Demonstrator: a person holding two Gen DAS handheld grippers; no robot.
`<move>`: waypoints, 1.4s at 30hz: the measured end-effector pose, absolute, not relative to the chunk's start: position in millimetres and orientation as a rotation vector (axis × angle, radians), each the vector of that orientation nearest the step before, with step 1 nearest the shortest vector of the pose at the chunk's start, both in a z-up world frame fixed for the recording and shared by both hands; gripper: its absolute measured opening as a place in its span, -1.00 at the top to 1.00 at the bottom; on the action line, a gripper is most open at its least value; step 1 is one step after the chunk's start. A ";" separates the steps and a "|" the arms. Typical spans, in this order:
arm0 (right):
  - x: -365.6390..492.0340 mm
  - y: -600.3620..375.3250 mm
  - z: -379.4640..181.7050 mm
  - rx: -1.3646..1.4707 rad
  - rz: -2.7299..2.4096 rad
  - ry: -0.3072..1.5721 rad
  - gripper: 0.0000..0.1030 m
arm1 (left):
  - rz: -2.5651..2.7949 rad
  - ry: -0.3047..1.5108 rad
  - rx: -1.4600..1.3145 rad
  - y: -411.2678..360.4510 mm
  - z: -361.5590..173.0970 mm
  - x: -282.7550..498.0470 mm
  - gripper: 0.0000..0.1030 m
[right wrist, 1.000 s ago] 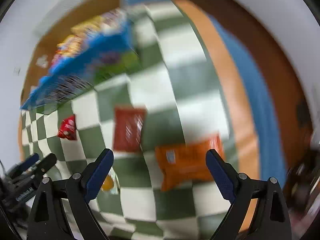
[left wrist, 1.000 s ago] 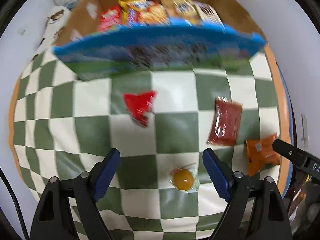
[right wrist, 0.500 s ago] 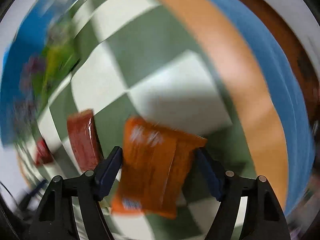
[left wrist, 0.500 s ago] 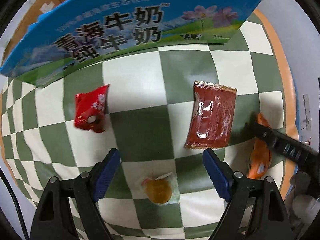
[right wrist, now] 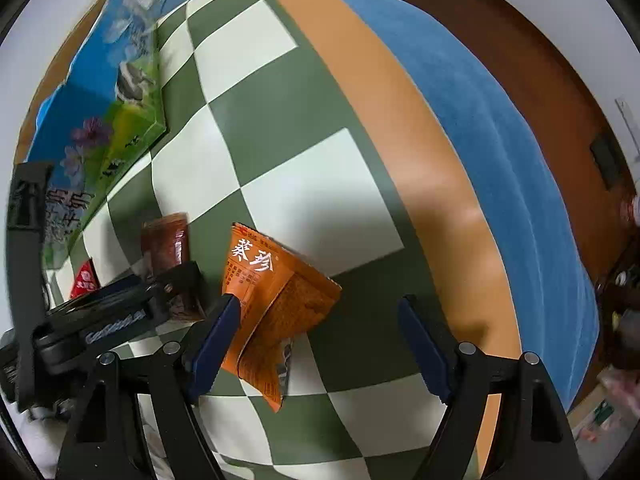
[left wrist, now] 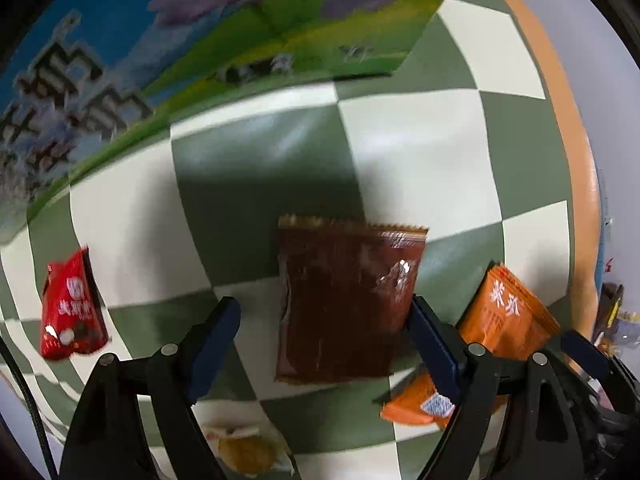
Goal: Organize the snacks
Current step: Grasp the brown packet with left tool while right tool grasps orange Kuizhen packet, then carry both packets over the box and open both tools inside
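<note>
My left gripper [left wrist: 324,344] is open, its jaws on either side of a dark red-brown snack packet [left wrist: 344,300] lying flat on the checkered cloth. My right gripper [right wrist: 320,338] is open around an orange snack packet [right wrist: 276,292], which is tilted up against the left finger. The orange packet also shows in the left wrist view [left wrist: 496,332], and the brown packet in the right wrist view [right wrist: 166,244]. A small red packet [left wrist: 70,308] lies to the left. A wrapped yellow pastry [left wrist: 244,452] lies below the left gripper. The blue and green box [left wrist: 200,40] stands behind.
The green and white checkered cloth [right wrist: 280,140] covers an orange-edged table [right wrist: 400,120]. A blue rug [right wrist: 500,128] lies beyond the table's right edge. The left gripper's body [right wrist: 100,320] sits close beside my right gripper.
Both grippers came down and forward. The left now straddles the brown packet, and the right has closed in around the orange packet, which is now tilted up.
</note>
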State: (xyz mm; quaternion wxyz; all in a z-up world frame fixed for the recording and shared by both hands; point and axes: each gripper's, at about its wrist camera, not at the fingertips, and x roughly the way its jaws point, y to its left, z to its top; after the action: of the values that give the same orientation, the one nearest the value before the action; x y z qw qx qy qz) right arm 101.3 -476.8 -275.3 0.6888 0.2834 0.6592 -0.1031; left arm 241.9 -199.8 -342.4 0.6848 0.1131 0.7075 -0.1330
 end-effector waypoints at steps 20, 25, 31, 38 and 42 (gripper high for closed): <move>158.5 -366.2 -296.2 0.157 0.034 1.572 -0.30 | -0.096 1.667 0.021 -84.0 -350.6 209.3 -0.07; 154.8 -369.9 -281.1 0.197 0.061 1.563 -0.55 | -0.105 1.680 -0.018 -49.8 -358.1 235.3 -0.13; 135.1 -381.1 -280.0 0.210 0.048 1.591 -0.60 | -0.086 1.657 -0.063 -33.4 -363.7 223.6 -0.12; 120.1 -374.7 -288.7 0.107 -0.004 1.558 -0.18 | -0.071 1.620 -0.020 -39.9 -356.9 206.2 -0.02; 113.8 -385.1 -275.5 0.153 0.001 1.523 -0.05 | -0.081 1.593 0.007 -48.1 -343.5 202.3 -0.02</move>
State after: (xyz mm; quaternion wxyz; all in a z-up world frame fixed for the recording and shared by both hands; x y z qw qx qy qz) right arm 113.8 -385.1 -275.5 0.7212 0.0691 0.6893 0.0006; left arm 202.3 -48.1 -343.5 0.6986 0.0033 0.7146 -0.0362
